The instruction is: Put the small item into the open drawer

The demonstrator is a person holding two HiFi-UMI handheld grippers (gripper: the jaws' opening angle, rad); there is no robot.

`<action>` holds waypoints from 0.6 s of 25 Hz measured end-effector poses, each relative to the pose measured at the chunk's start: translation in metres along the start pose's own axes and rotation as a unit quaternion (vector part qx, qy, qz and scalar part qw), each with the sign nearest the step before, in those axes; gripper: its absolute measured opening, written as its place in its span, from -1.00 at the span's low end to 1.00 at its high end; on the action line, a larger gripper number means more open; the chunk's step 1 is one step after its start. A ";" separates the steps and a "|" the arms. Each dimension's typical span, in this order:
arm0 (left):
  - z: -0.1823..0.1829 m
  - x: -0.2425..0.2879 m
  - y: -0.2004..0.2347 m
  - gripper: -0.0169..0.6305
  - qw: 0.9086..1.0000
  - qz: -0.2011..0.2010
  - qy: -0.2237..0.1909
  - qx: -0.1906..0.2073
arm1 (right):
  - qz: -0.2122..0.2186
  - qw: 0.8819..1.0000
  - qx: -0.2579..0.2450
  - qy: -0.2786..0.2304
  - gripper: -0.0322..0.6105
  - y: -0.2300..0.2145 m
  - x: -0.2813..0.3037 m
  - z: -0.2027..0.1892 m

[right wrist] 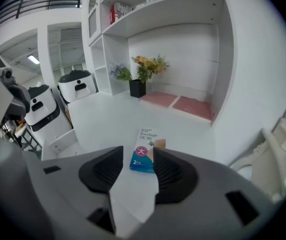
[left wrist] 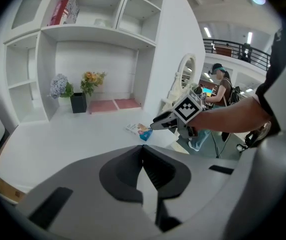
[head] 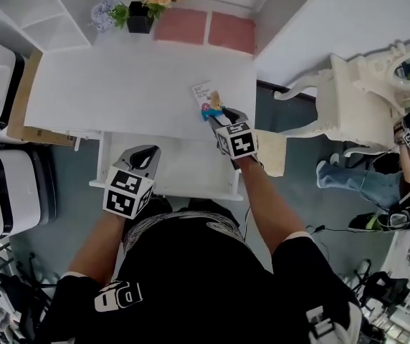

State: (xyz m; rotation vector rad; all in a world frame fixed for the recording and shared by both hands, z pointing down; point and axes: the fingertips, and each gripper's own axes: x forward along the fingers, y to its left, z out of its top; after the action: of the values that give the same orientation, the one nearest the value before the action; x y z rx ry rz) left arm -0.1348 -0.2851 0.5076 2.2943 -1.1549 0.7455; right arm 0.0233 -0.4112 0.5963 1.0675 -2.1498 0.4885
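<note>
1. Plainly, the only print that reads is on the small box (right wrist: 144, 156): the word "Bandage" on its white half, and a "2" on its teal end under a round pink mark. The finer lines are too small to read.
2. A red-and-white package (right wrist: 115, 11) stands on an upper shelf; its print cannot be made out.
3. The small box lies flat on the white desk (head: 119, 84), near the front edge on the right side, with its teal end toward the person. It is not in the open drawer (head: 183, 167), which stands pulled out below that edge.
4. The right gripper (right wrist: 138, 151) reaches down to the box with its jaws parted. The teal end sits between the jaw tips, with a gap at the left jaw and the right jaw just beside or touching it. It is not clamped.
5. The head view shows the same: the right gripper's tips at the box's near end, just past the drawer's back right corner.
6. The left gripper (left wrist: 142, 149) has its jaws closed tip to tip with nothing between them. It hangs over the drawer's left part, well apart from the box.
7. A dark pot of flowers (head: 139, 21) stands at the back of the desk.
</note>
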 end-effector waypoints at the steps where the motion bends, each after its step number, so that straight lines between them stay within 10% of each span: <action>1: -0.001 -0.001 0.004 -0.91 1.000 -0.001 -0.001 0.003 | -0.005 1.000 -0.005 0.011 -0.30 -0.003 0.007 0.000; 15: -0.027 -0.028 0.055 -0.91 0.999 0.022 -0.011 -0.044 | -0.041 0.989 0.010 0.144 0.20 -0.036 0.101 0.015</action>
State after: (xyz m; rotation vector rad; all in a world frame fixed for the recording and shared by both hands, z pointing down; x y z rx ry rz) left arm -0.2014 -0.2821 0.5181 2.2161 -1.2263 0.6723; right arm 0.0029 -0.4968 0.6590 1.0249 -1.8448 0.5875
